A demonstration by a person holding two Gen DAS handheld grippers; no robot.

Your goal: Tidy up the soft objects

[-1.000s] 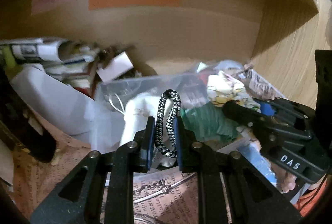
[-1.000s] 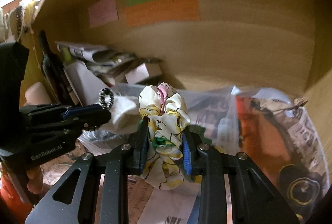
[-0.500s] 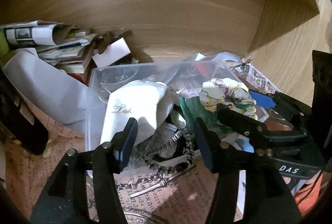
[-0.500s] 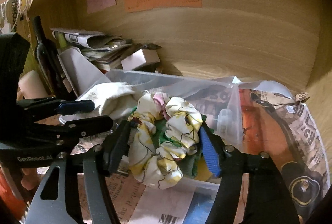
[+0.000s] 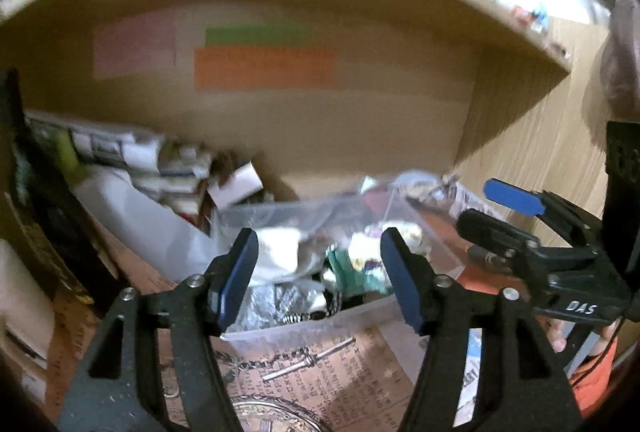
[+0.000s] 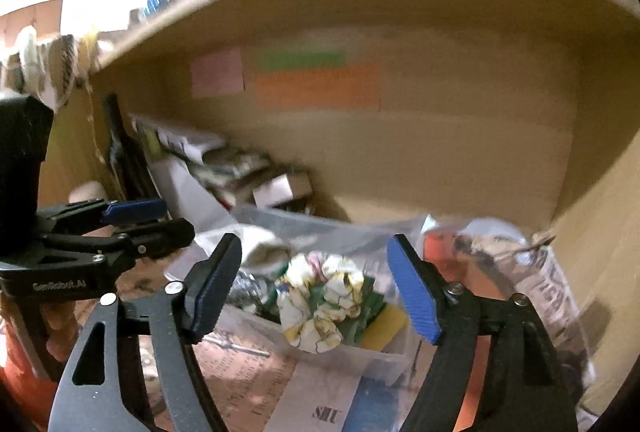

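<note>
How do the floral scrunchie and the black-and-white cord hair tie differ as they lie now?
The floral scrunchie is puffy yellow-white fabric, lying on top at the bin's right; the black-and-white cord hair tie is thin, patterned and mostly buried near the bin's front wall. Both rest in the clear plastic bin, with the left gripper and right gripper open.

Wooden shelf (image 6: 460, 167) under me, lined with printed newspaper sheets (image 5: 320, 372). Clear plastic bin (image 6: 384, 356) sits directly on newsprint, mid-shelf. Left of bin, stack of papers and booklets (image 6: 216, 159) lies against back wall, small white box (image 6: 282, 187) just beside it. Dark bottle (image 6: 120, 147) stands upright at far left. Crumpled clear plastic bag (image 6: 492, 244) with newsprint beside it lies right of bin. Everything blurred; finer detail unreadable.
</note>
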